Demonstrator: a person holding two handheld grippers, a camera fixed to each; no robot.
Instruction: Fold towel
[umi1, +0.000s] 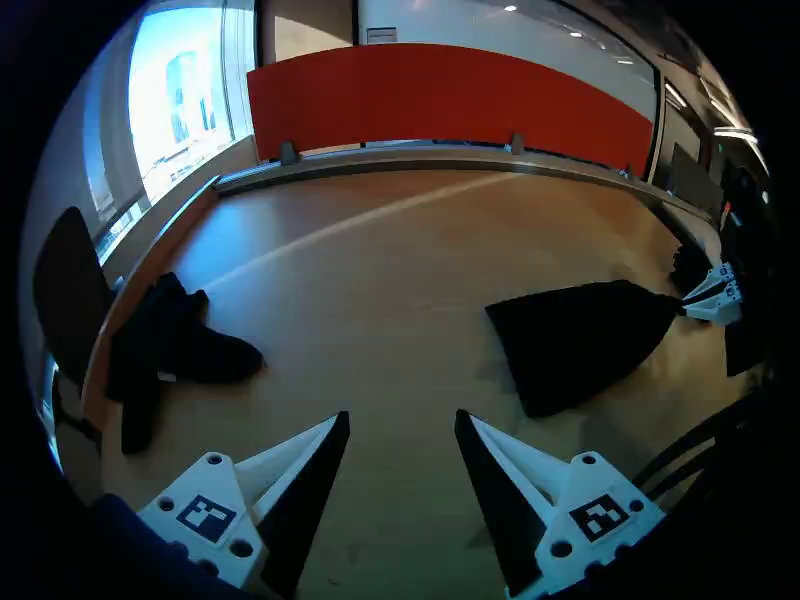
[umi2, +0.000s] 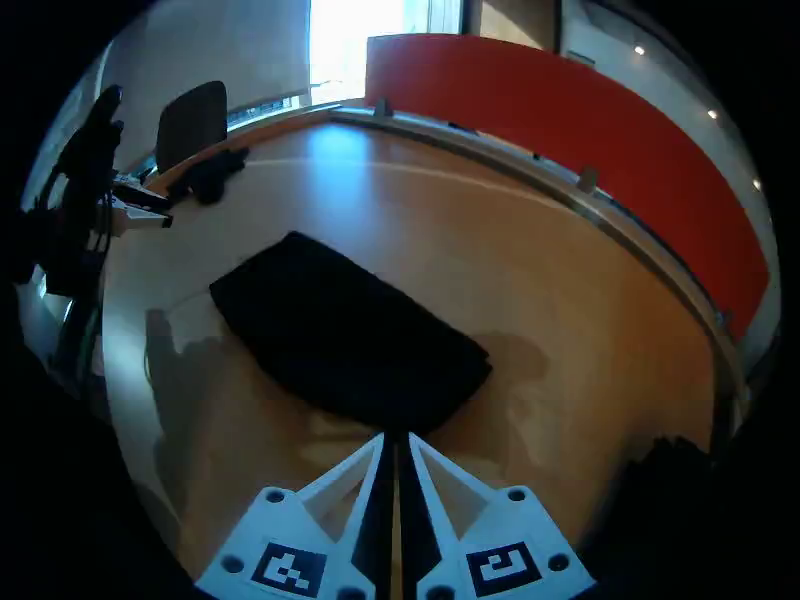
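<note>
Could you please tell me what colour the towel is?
Black; the towel shows best in the right gripper view.

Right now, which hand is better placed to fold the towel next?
Probably right: the right gripper is shut on a corner of the towel; the left gripper hangs open over the table, apart from it.

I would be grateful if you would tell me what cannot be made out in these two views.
- Right gripper view: the black towel is so dark that its layers cannot be counted.
- Right gripper view: the right tool covers the towel's near corner.
- Left gripper view: the dark heap by the edge of the table is too dark to identify.
</note>
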